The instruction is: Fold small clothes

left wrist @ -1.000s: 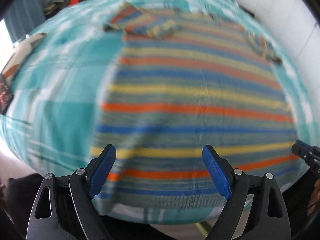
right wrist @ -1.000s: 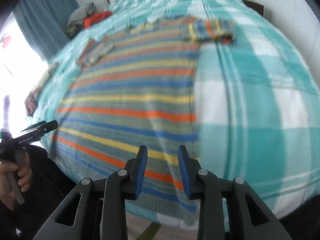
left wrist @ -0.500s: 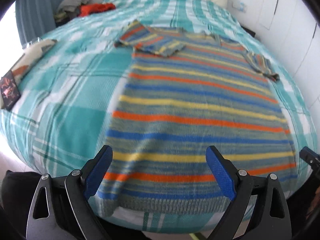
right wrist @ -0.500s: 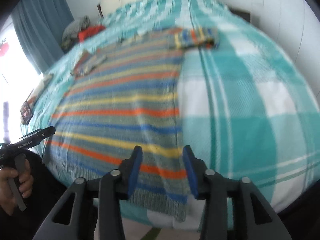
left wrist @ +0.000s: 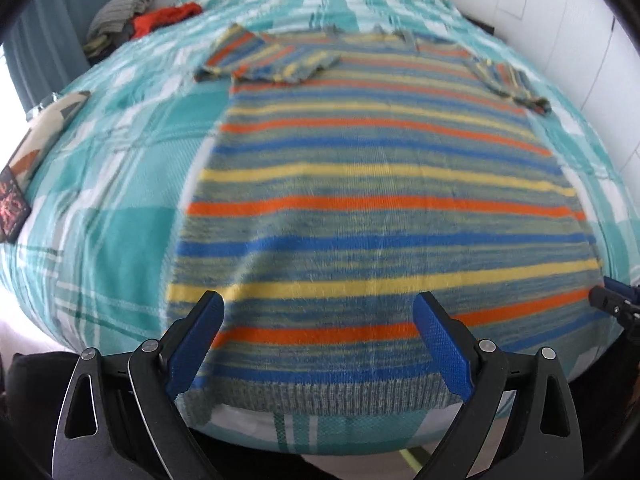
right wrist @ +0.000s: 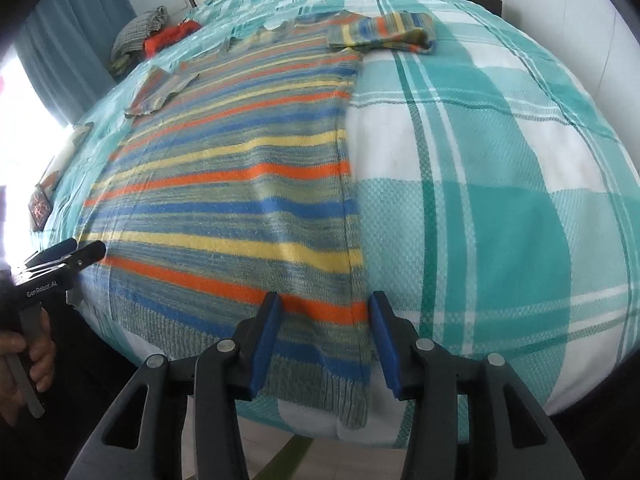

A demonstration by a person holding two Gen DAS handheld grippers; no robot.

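Left gripper (left wrist: 318, 338): wide open, empty, over the hem.
Right gripper (right wrist: 322, 334): partly open, empty, straddling the hem corner.
Sweater (left wrist: 380, 208): flat on the bed (left wrist: 120, 240), sleeves folded in.
Clothes pile (left wrist: 136, 20): far corner.

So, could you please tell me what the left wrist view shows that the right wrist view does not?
Only the left wrist view shows the whole ribbed hem between the open left hand-held gripper. Only the right wrist view shows the person's hand and bare plaid bedspread beside the sweater. Both show the striped sweater flat and the red garment.
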